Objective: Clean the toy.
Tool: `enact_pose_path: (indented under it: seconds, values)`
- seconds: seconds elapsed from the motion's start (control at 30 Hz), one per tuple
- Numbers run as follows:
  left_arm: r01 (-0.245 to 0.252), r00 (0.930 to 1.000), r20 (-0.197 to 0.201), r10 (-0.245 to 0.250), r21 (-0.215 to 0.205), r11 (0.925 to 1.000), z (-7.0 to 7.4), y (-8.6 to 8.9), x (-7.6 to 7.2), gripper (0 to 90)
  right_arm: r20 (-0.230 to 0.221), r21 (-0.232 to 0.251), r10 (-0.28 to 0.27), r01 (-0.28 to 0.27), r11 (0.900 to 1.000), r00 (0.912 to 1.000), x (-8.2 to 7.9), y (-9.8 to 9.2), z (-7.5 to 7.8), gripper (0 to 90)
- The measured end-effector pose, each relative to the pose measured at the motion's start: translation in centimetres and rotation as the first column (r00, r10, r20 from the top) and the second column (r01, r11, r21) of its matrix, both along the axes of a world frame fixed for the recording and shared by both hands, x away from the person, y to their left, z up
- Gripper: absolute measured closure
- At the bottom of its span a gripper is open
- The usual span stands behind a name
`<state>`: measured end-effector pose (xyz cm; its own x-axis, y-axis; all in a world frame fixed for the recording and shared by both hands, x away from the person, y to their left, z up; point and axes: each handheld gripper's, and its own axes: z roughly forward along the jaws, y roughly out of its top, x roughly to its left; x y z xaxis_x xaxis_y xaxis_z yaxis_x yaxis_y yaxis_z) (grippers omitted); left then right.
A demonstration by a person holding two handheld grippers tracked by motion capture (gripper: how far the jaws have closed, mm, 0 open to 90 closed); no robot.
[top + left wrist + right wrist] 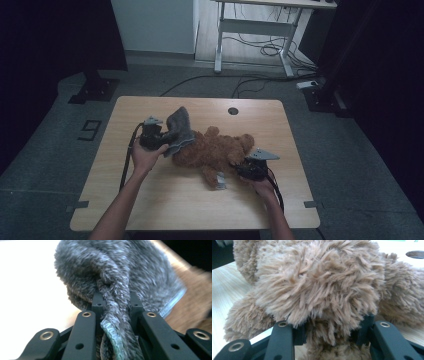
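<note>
A brown plush teddy bear [216,153] lies on its side in the middle of the wooden table [150,200]. A grey fuzzy cloth garment [179,129] hangs at the bear's left end, partly lifted off it. My left gripper [159,136] is shut on a bunched fold of that grey garment [117,315], with the jaws pinching the fold from both sides. My right gripper [240,167] is shut on a furry part of the teddy bear [322,290] near its head end, with brown fur [329,335] bulging between the jaws.
A round cable hole [233,110] is at the table's far edge. Beyond the table stand a white desk frame [255,30] and loose cables [260,50] on the floor. Black stand bases [94,90] sit left and right.
</note>
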<state>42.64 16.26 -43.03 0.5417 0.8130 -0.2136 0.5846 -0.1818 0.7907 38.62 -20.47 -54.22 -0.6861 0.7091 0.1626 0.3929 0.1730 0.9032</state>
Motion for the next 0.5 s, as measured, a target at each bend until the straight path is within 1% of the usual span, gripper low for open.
enact_pose_path:
  seconds: [0.03,0.07,0.13,0.17,0.23,0.27,0.3,0.33,0.37,0.4,0.43,0.5]
  values:
    - [0.012,0.9998,0.013,-0.012,0.001,0.9999,0.6,-0.8,0.2,73.5,-0.003,0.0,0.0,0.0,1.0,1.0,0.1,0.0,0.0,54.6]
    - [0.02,0.9997,0.014,-0.02,0.0,0.9998,0.9,-1.3,0.4,73.5,-0.005,-0.001,0.0,0.0,1.0,1.0,0.1,0.0,0.1,54.6]
    - [0.04,0.9992,0.007,-0.04,0.012,0.9991,1.1,-2.7,0.8,73.4,0.0,-0.001,-0.002,0.002,1.0,1.0,0.0,0.0,0.0,54.5]
    - [0.053,0.9986,-0.006,-0.052,0.013,0.9985,0.9,-3.3,1.0,73.4,0.001,-0.001,-0.002,0.002,1.0,1.0,0.0,0.0,0.0,54.5]
    - [0.082,0.996,-0.035,-0.082,0.013,0.9965,0.1,-4.7,1.2,73.3,0.0,-0.002,-0.002,0.002,1.0,1.0,-0.2,0.0,0.0,54.4]
    - [0.099,0.9939,-0.05,-0.098,0.025,0.9947,-0.4,-5.4,1.1,73.3,0.001,0.001,-0.003,0.003,1.0,1.0,-0.2,0.0,-0.1,54.4]
    - [0.111,0.9926,-0.054,-0.109,0.036,0.9932,-1.2,-6.3,0.9,73.3,0.002,0.001,-0.004,0.004,1.0,1.0,-0.3,0.0,-0.1,54.4]
    - [0.114,0.9924,-0.049,-0.113,0.031,0.9929,-1.6,-6.8,0.6,73.4,0.002,0.004,-0.004,0.004,1.0,1.0,-0.3,0.0,-0.1,54.4]
    - [0.139,0.9893,-0.048,-0.137,0.026,0.99,-1.9,-7.4,0.3,73.5,0.004,0.002,-0.003,0.003,1.0,1.0,-0.3,0.0,-0.2,54.4]
    - [0.169,0.9847,-0.049,-0.167,0.022,0.9855,-2.1,-8.1,0.0,73.6,0.003,0.001,-0.002,0.002,1.0,1.0,-0.4,0.1,-0.2,54.3]
    - [0.191,0.9806,-0.048,-0.19,0.034,0.9809,-2.2,-8.9,-0.3,73.7,0.004,-0.001,-0.002,0.002,1.0,1.0,-0.4,0.1,-0.2,54.4]
    - [0.197,0.9805,-0.021,-0.196,0.07,0.978,-2.2,-10.5,-0.9,73.7,0.0,0.001,-0.006,0.006,1.0,1.0,-0.4,0.1,-0.2,54.4]
